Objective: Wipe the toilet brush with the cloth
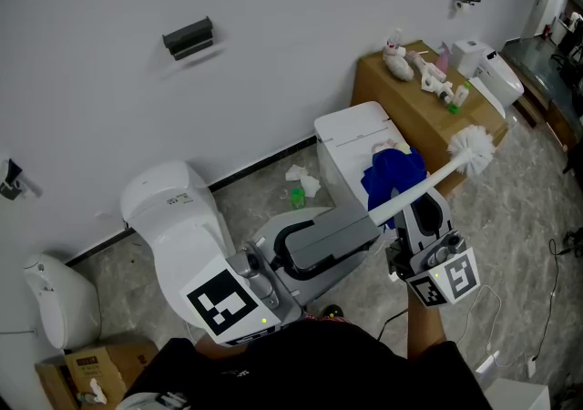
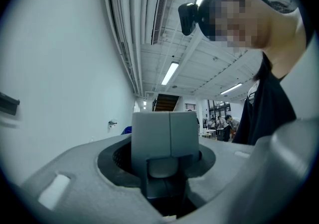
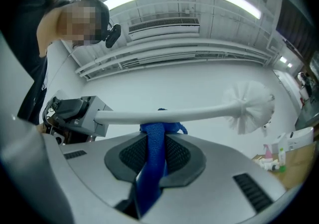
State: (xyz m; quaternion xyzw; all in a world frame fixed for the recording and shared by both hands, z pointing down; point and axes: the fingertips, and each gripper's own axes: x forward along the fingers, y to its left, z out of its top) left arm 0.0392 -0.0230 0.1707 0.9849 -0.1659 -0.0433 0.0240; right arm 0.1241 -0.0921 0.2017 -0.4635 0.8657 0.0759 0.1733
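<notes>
L gripper (image 1: 369,228) is clamped on the butt end of the brush (image 1: 428,180). In its own view the two jaws (image 2: 169,136) stand together, and the R gripper view shows the shaft coming straight out of them (image 3: 79,113). Nothing else carries the brush. It's up in the air w/ the shaft running from the L gripper up and to the right in the head view, bristle head at the far end.

R gripper (image 1: 417,210) is pinched shut on the cloth (image 1: 393,173). In the R gripper view a blue strip (image 3: 154,158) rises from between the jaws and bunches against the shaft (image 3: 174,115) at approx mid-length.

Key relation: the shaft's long axis lies crosswise to the R gripper's jaws (image 3: 155,143), just past the tips, w/ the cloth touching it from below. Bristles are to the right in that view, the L grip to the left.

Judgement: the wipe has to run along that axis, sideways to the R gripper's pointing direction, while L holds steady. The R gripper is the nearer one to the head, and there's bare shaft both ways from the contact spot.
</notes>
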